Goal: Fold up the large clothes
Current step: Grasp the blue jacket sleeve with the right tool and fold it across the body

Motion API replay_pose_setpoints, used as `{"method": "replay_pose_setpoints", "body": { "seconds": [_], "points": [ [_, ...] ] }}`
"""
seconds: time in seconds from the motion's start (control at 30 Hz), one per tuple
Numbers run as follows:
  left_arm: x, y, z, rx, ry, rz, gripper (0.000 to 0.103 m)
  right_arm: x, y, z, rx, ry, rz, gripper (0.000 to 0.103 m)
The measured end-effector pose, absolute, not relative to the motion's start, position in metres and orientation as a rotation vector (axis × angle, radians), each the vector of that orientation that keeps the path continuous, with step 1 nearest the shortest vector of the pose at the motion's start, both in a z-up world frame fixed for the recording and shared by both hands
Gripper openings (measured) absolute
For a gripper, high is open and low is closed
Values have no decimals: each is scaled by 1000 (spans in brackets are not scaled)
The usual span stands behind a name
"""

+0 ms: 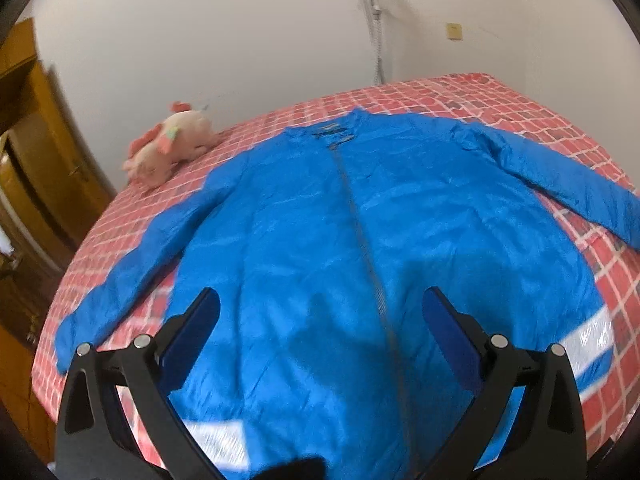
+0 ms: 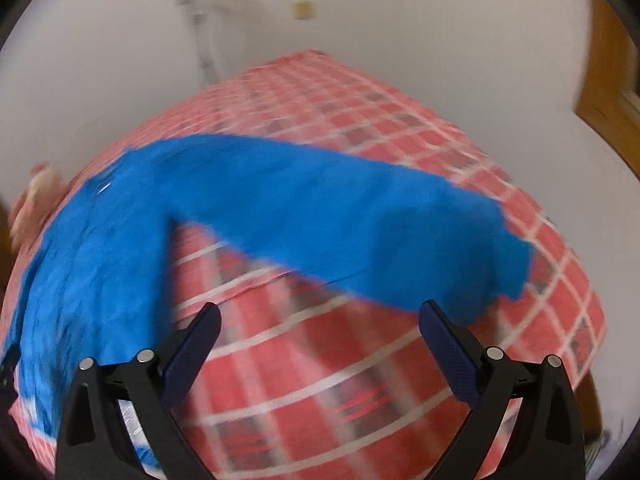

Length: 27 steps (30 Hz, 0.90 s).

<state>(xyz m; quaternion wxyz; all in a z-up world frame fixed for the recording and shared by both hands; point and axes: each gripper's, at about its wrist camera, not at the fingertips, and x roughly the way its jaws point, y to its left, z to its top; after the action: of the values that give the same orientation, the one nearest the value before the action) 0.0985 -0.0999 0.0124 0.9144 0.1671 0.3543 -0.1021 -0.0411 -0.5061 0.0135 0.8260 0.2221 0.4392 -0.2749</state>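
Observation:
A large blue jacket (image 1: 340,240) lies flat, front up, on a bed with a red checked sheet (image 1: 520,116). Its zip runs down the middle and both sleeves are spread out to the sides. Reflective white strips cross its hem. My left gripper (image 1: 320,304) is open and empty, held above the jacket's lower front. My right gripper (image 2: 320,316) is open and empty above the bare sheet (image 2: 320,360), just below the jacket's right sleeve (image 2: 360,232). The right wrist view is blurred.
A pink plush toy (image 1: 168,148) lies on the bed's far left corner by the white wall. A wooden door (image 1: 36,168) stands at the left. A metal stand (image 1: 374,20) rises behind the bed. Wooden furniture (image 2: 612,92) stands at the right.

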Motion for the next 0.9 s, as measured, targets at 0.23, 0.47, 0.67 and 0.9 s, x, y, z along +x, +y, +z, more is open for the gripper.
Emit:
{"method": "replay_pose_setpoints", "body": {
  "seconds": [0.23, 0.47, 0.67, 0.9],
  "points": [
    [172, -143, 0, 329, 823, -337, 100, -64, -604, 3, 658, 968, -755, 99],
    [218, -165, -23, 273, 891, -353, 100, -68, -640, -26, 829, 1041, -682, 99],
    [237, -155, -39, 237, 936, -338, 100, -61, -637, -40, 818, 1069, -693, 91],
    [238, -147, -29, 213, 893, -308, 100, -57, -630, -27, 849, 1001, -602, 36]
  ]
}}
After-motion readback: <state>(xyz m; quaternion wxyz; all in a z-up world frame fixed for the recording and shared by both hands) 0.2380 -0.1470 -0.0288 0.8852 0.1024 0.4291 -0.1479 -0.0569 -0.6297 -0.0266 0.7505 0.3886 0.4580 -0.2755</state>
